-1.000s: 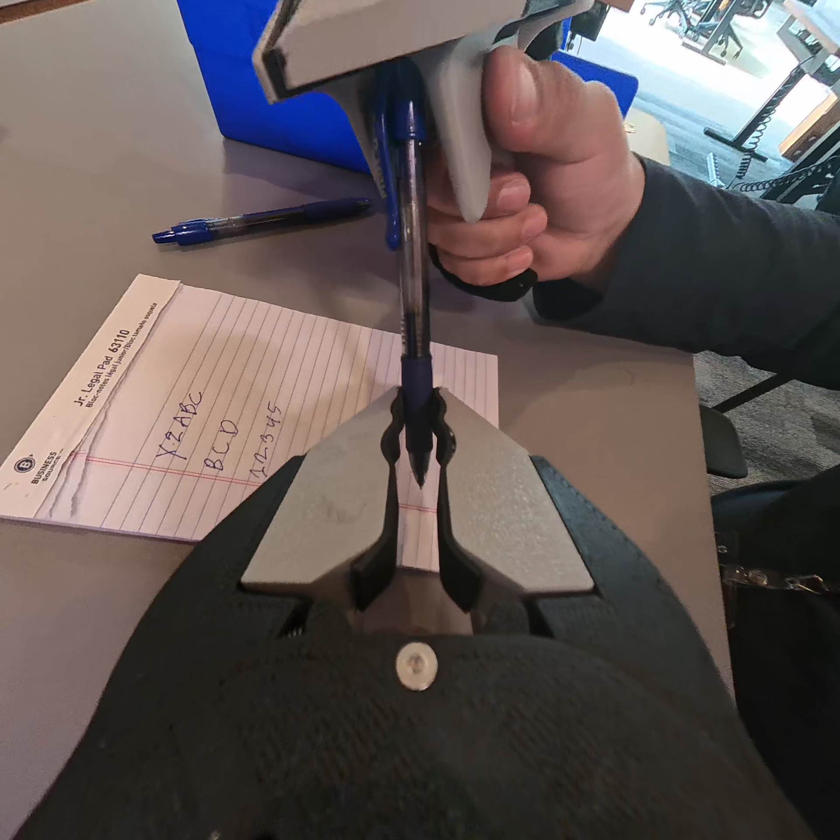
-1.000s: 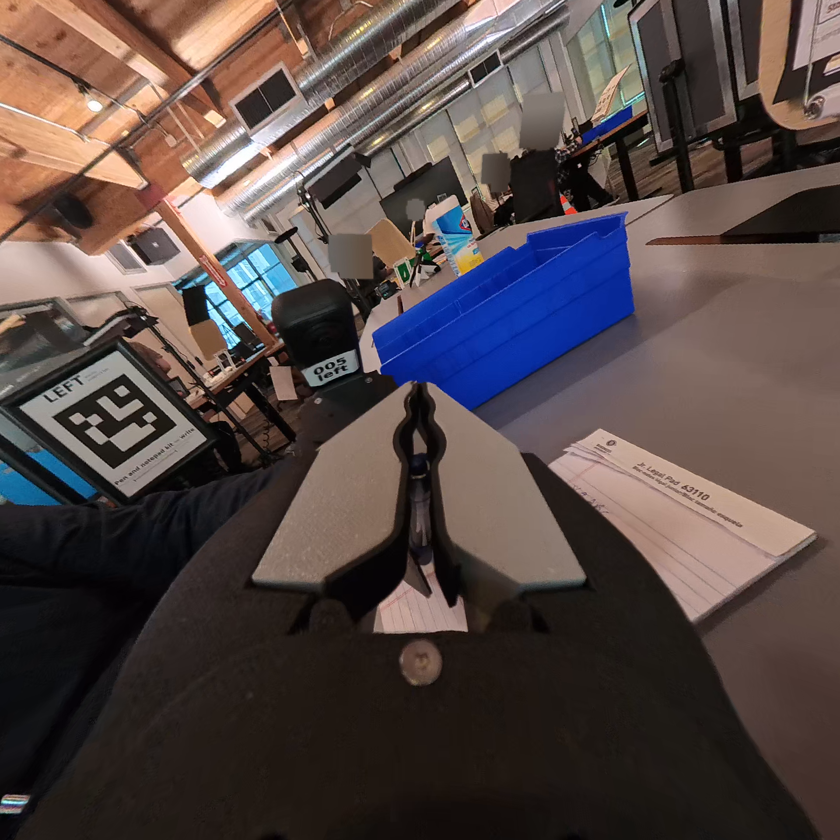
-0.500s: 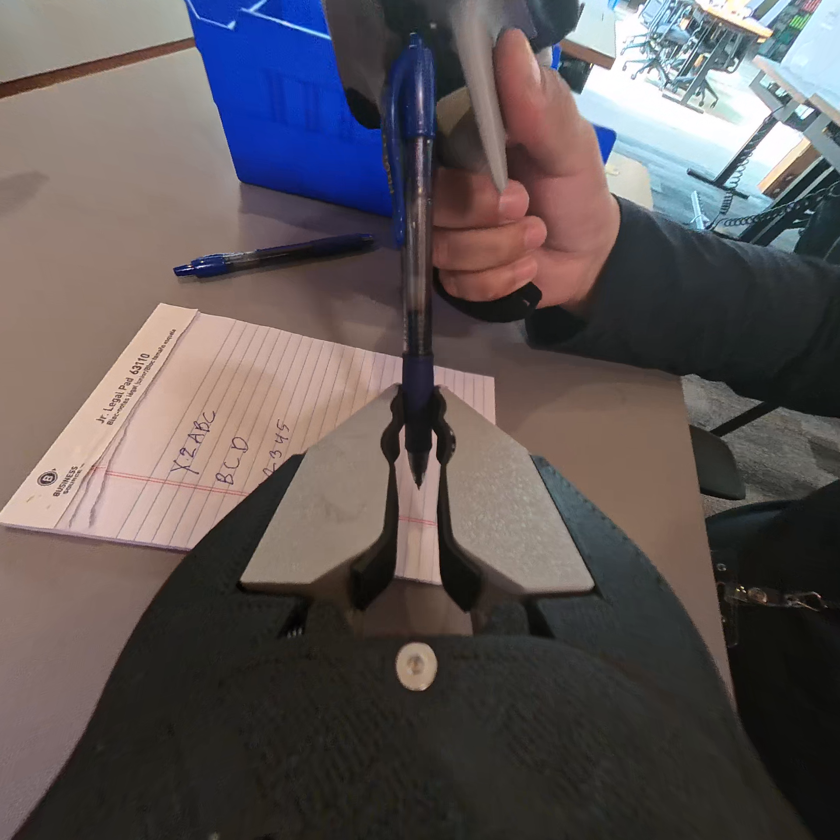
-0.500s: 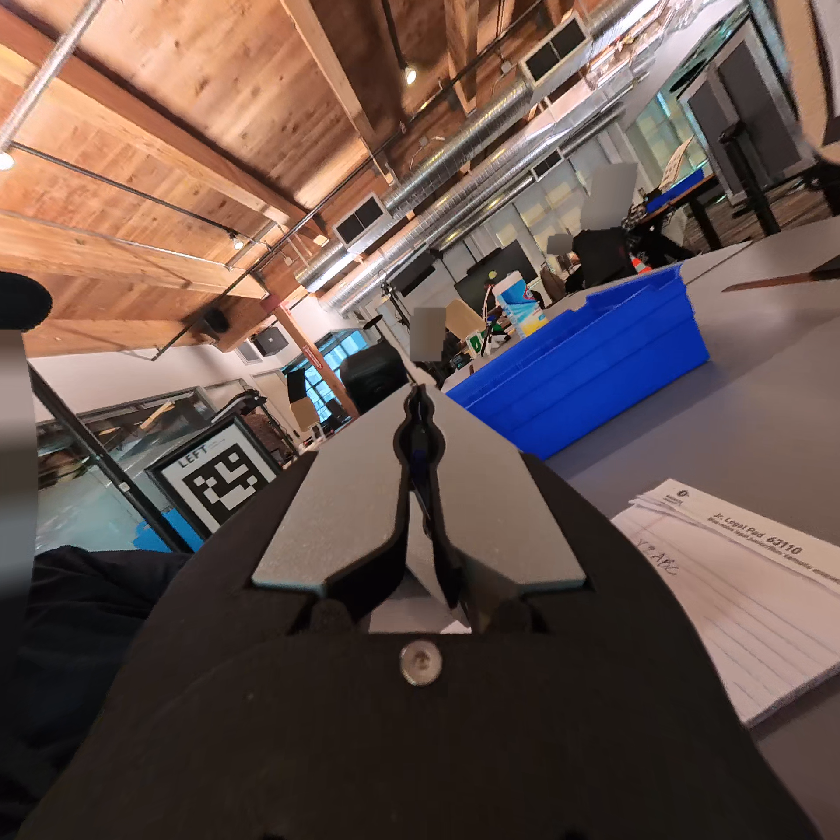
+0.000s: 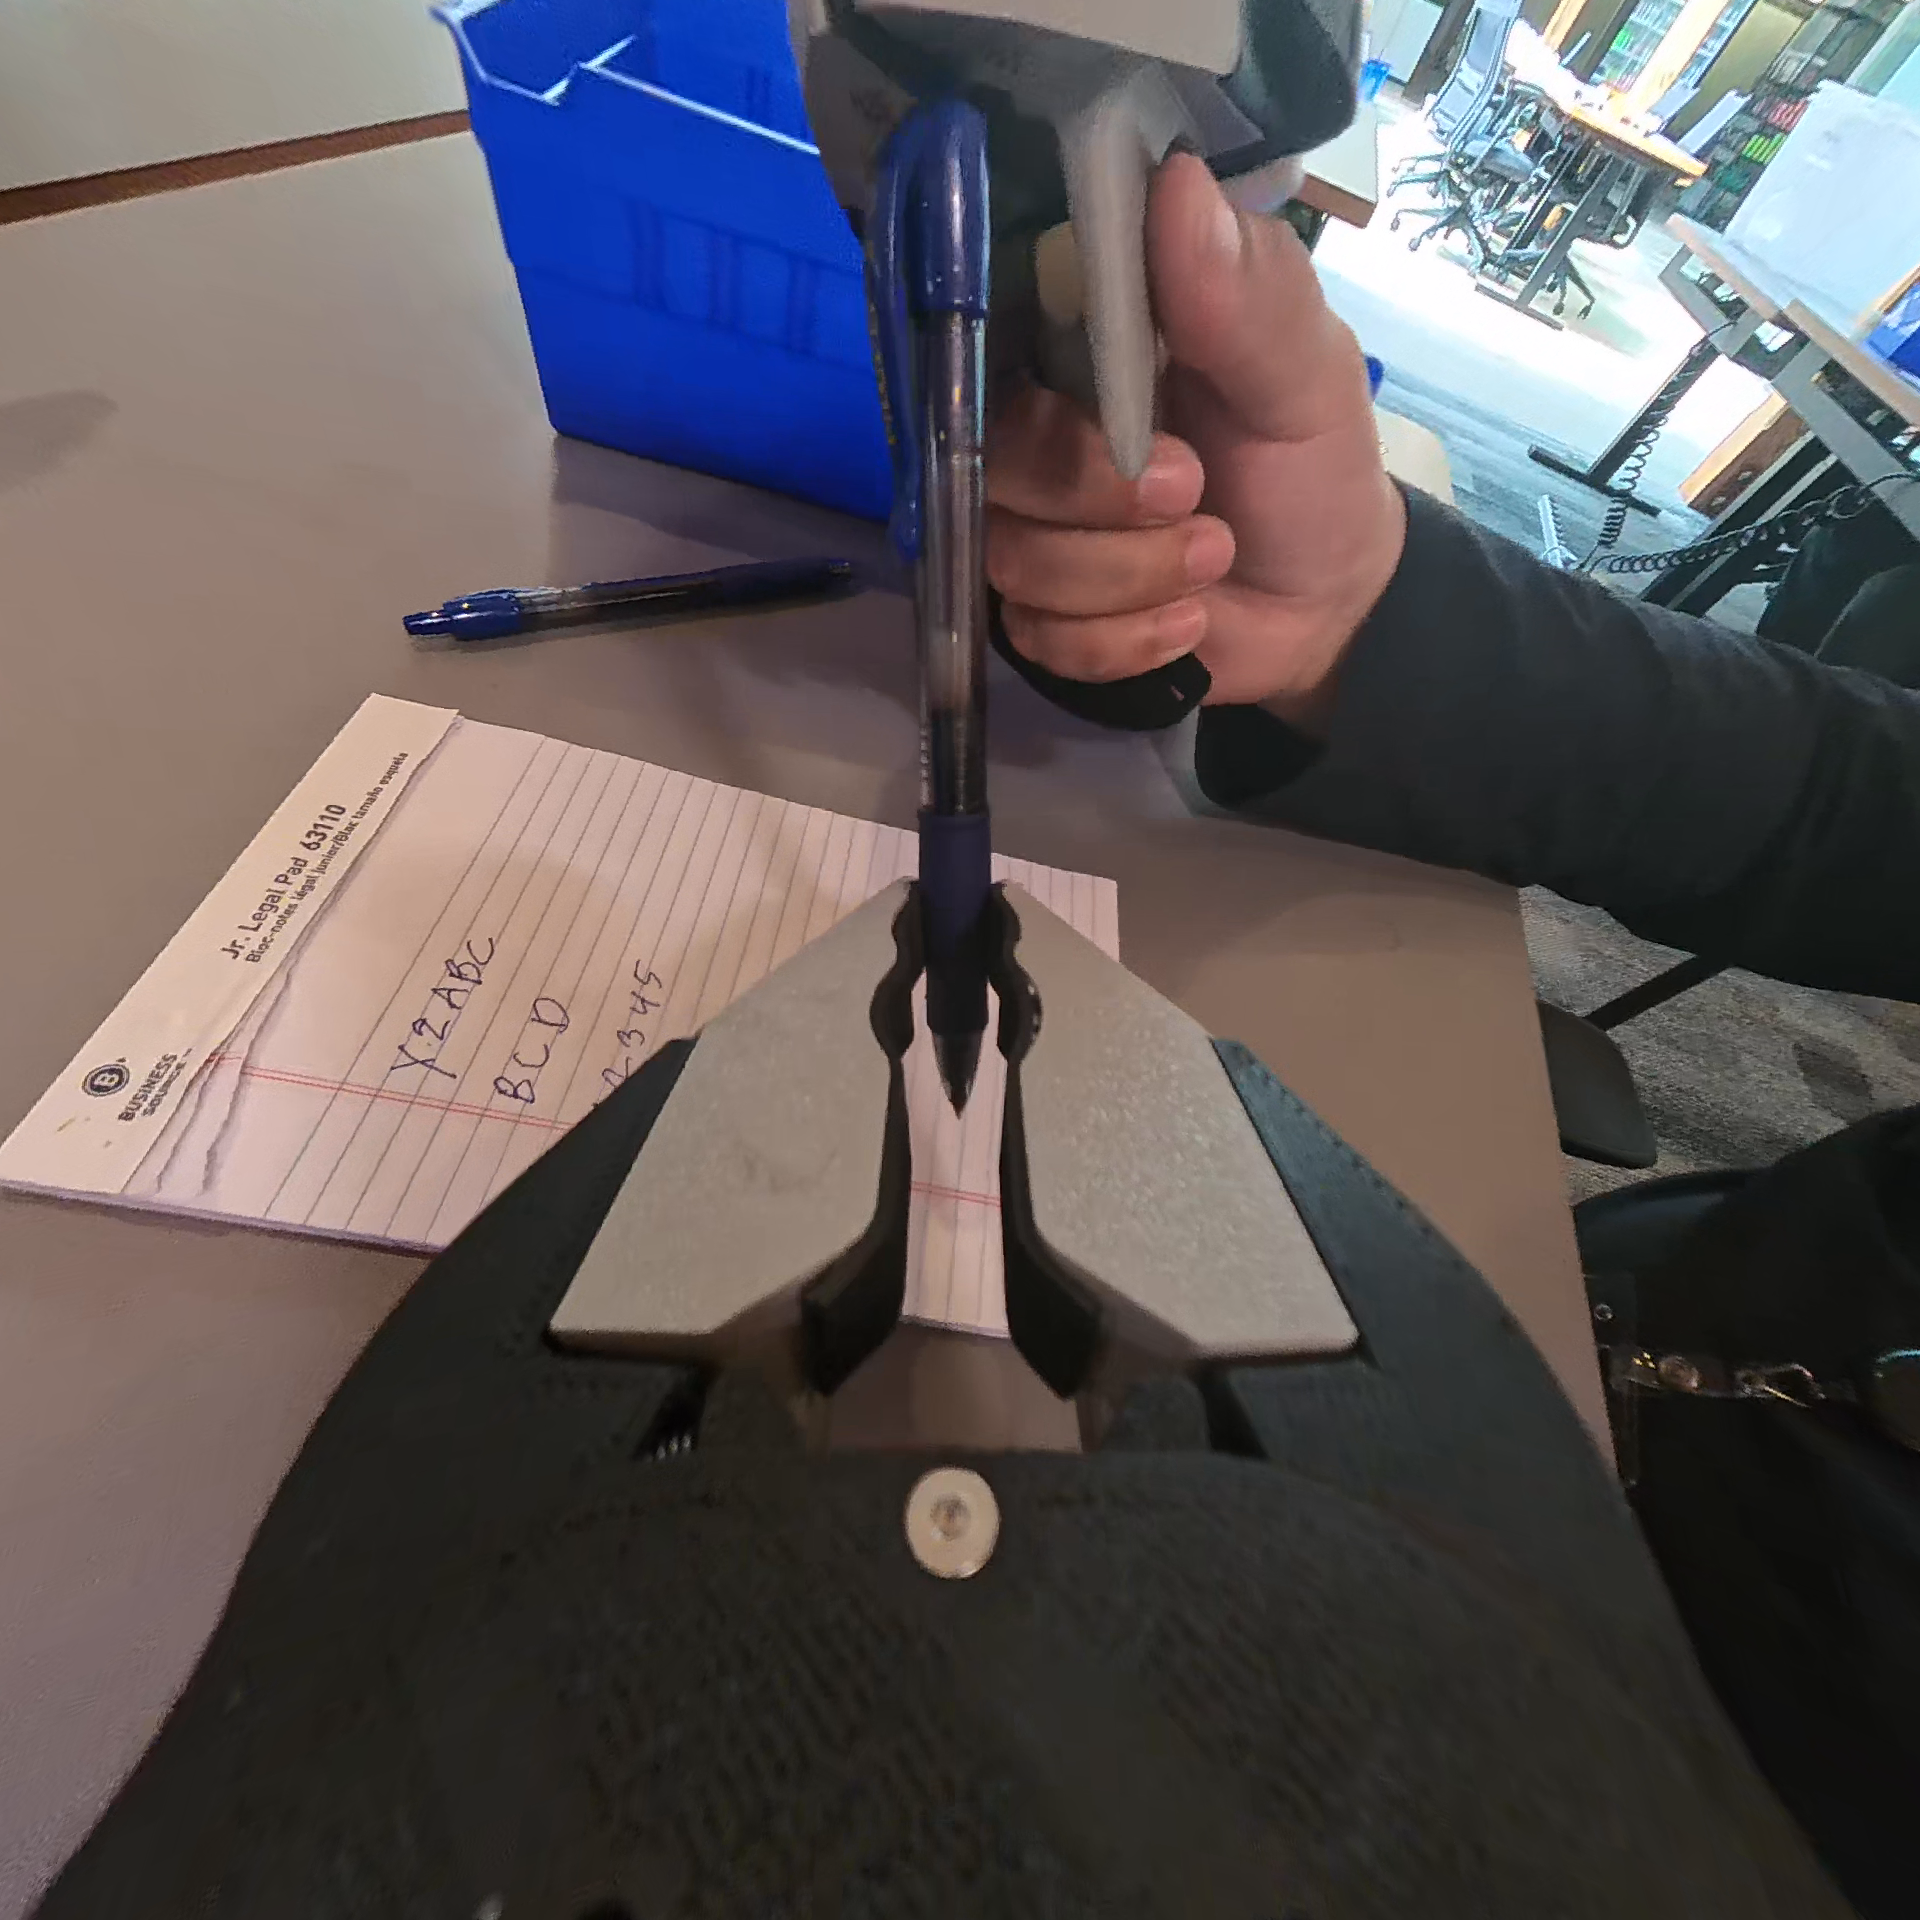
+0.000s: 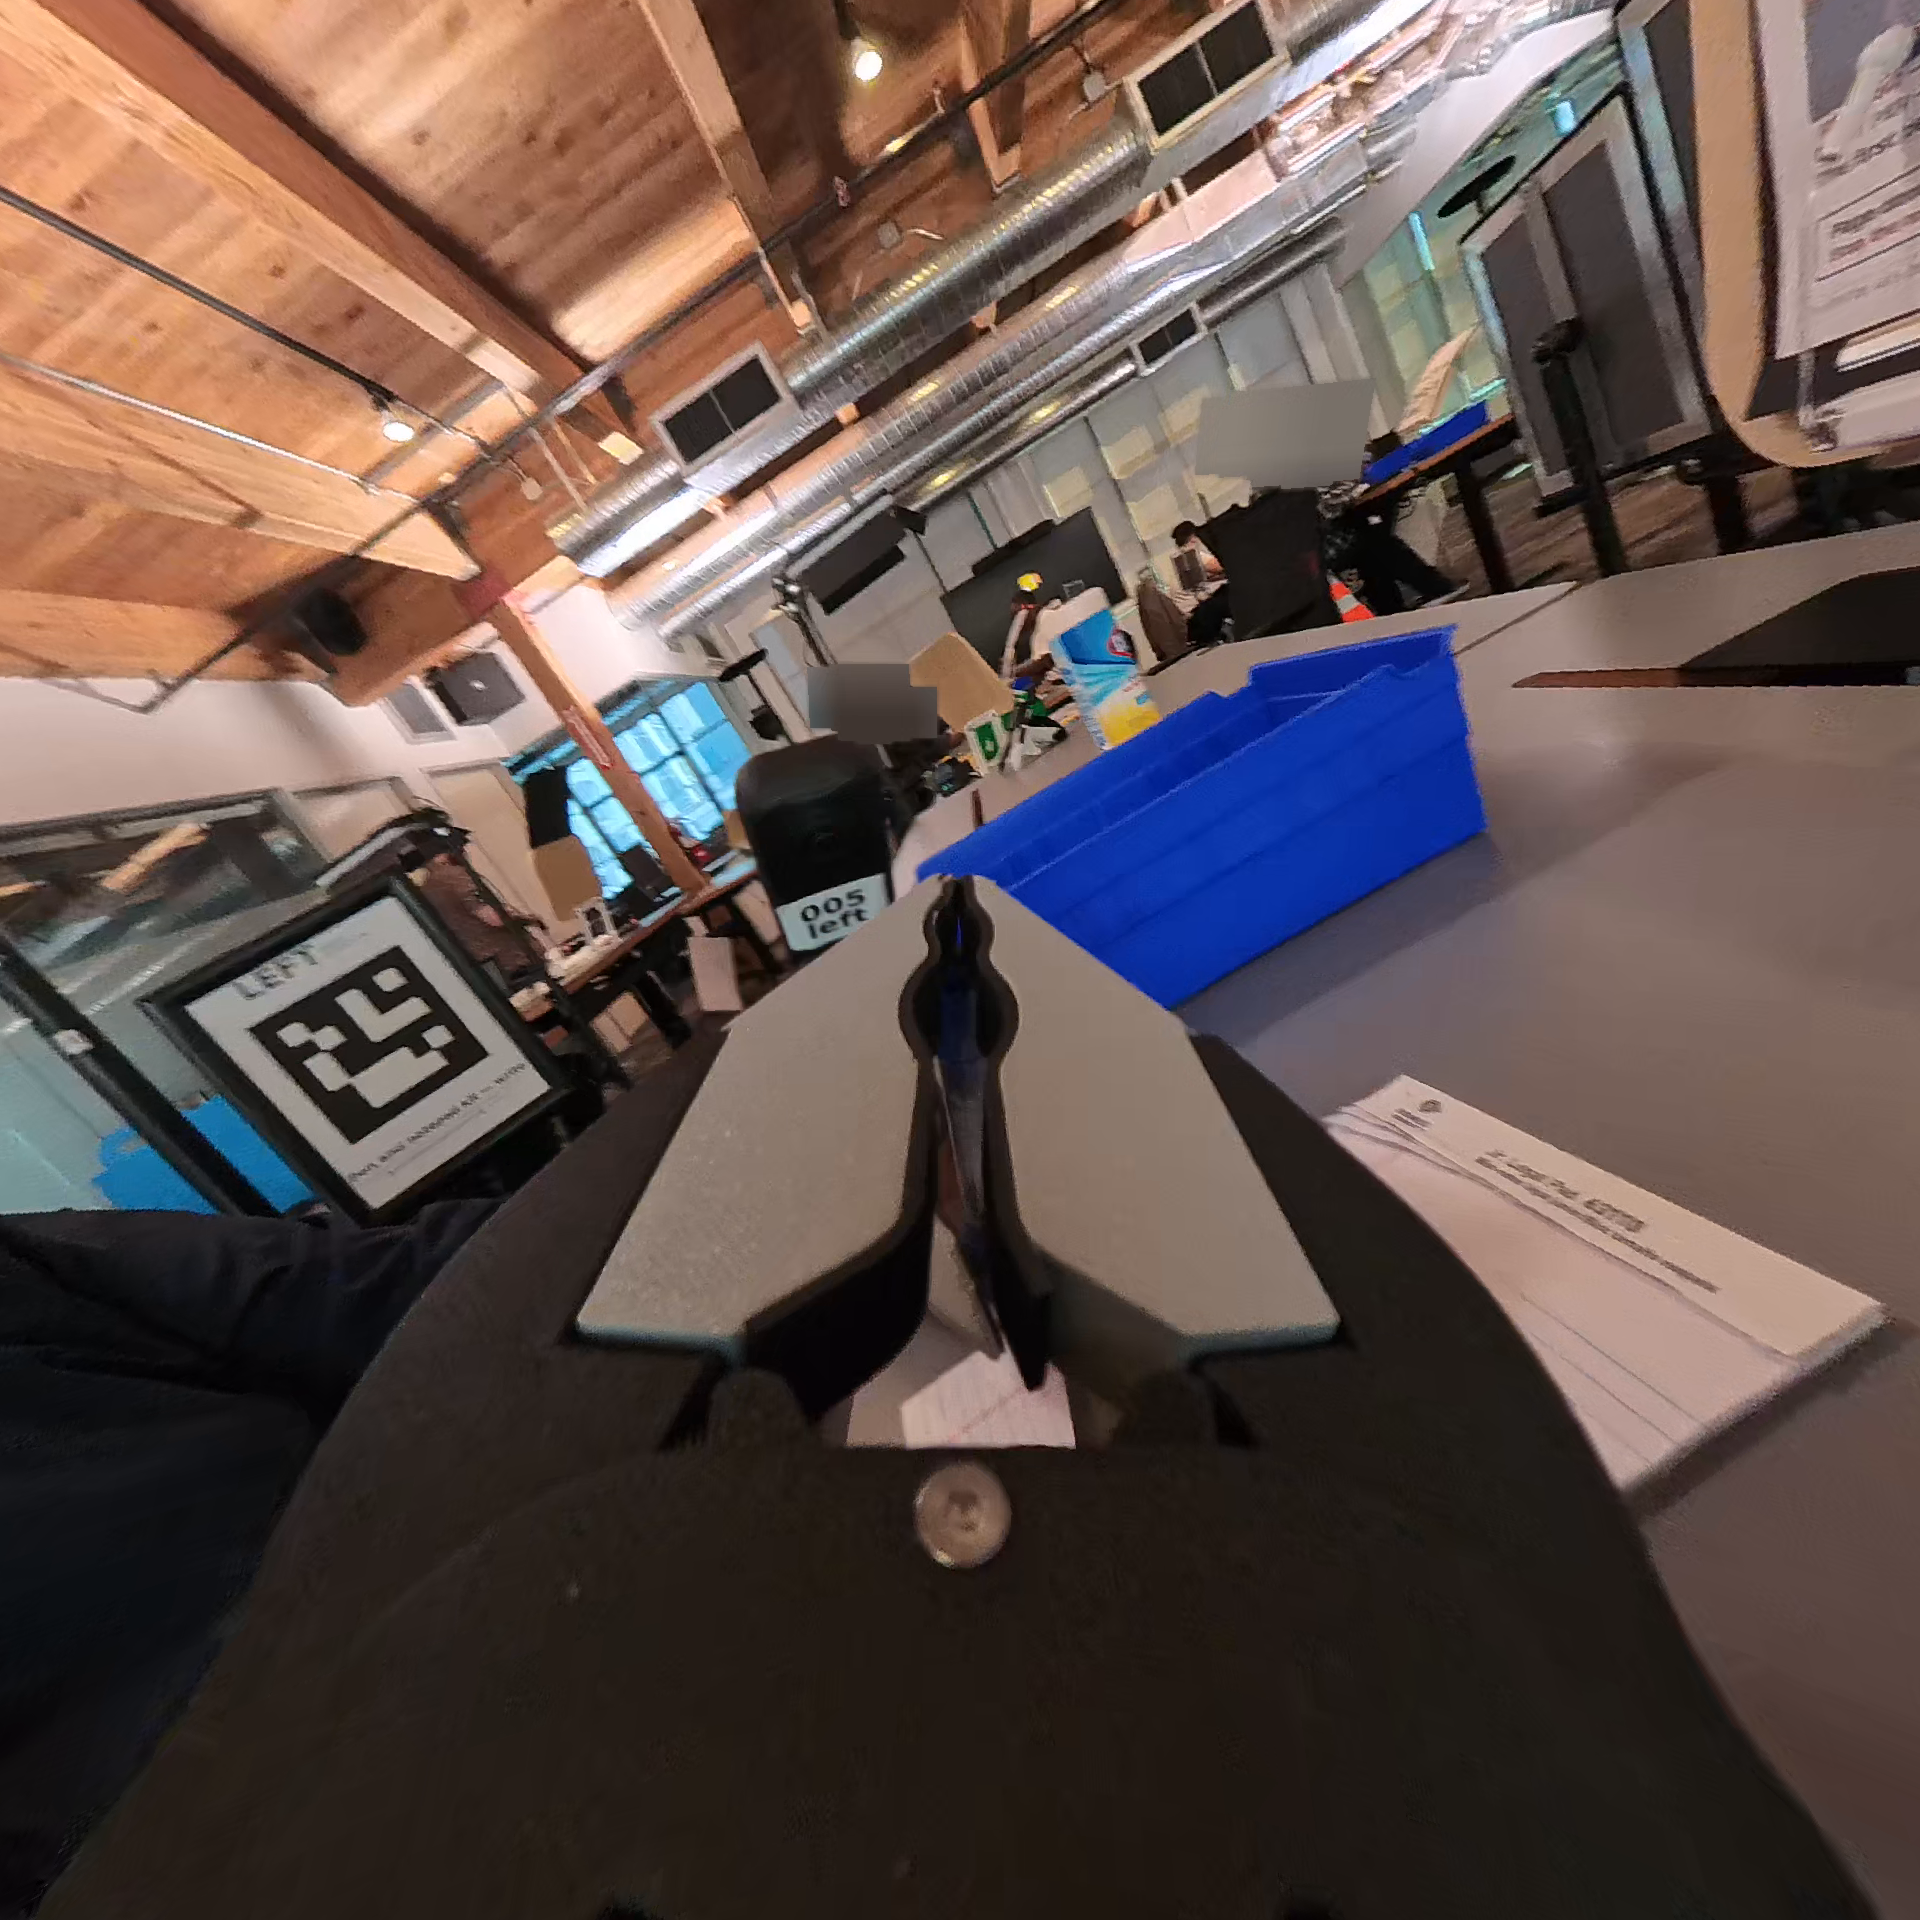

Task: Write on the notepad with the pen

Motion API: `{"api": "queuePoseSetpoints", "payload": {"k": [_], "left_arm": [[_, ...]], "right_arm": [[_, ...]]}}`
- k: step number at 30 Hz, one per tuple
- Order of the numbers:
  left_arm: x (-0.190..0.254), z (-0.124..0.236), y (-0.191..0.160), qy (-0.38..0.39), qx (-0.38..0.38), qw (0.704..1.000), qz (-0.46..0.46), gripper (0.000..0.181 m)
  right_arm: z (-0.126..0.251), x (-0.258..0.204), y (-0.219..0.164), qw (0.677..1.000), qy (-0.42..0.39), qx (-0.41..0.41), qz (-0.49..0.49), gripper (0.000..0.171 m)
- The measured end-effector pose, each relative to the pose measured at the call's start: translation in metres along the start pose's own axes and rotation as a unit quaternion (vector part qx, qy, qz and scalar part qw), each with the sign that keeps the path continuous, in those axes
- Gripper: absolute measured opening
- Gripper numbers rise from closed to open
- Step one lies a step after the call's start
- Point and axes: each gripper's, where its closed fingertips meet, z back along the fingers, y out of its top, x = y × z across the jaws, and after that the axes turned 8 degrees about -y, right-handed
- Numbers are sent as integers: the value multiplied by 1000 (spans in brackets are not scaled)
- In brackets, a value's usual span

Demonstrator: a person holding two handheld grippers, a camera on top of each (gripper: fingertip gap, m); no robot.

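A blue pen (image 5: 951,623) hangs in the air over the white lined notepad (image 5: 468,935), its tip pointing back toward my left camera. My left gripper (image 5: 954,914) is shut on the pen's blue grip just behind the tip. My right gripper (image 5: 925,73), held by a hand (image 5: 1195,468), is shut on the pen's clip end above. In the right wrist view the pen (image 6: 961,1039) sits between the closed fingers of my right gripper (image 6: 956,904). The notepad (image 6: 1558,1247) lies to the right there and bears a few handwritten lines.
A second blue pen (image 5: 623,597) lies on the grey table (image 5: 260,416) beyond the notepad. A blue bin (image 5: 675,260) stands behind it and shows in the right wrist view (image 6: 1247,831). The table's right edge and a chair (image 5: 1590,1091) are close by. Some 11 cm of space lies between my two pairs of fingers.
Both grippers stay shut on the pen. The right gripper has risen and tilted, so the pen stands steeper. The right wrist view swung up toward the ceiling, then partly back down.
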Motion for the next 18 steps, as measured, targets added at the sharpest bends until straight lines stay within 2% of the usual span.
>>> {"api": "queuePoseSetpoints", "payload": {"k": [9,12,14,15,16,18], "left_arm": [[-8,-3,-12,24,-36,999,0,8],[-6,-2,-6,15,-15,1000,1,8],[-7,1,-1,11,2,1000,14,9],[-9,4,1,14,11,1000,16,8],[-10,6,3,17,17,1000,19,8],[-14,9,7,20,35,999,30,8]], "right_arm": [[-9,5,-12,1000,-25,-16,9,0],[-2,1,5,999,-9,34,3,0],[7,5,22,997,-29,67,12,0],[11,10,25,996,-53,68,27,5],[12,14,25,995,-73,61,41,18],[10,14,20,995,-76,39,55,19]]}}
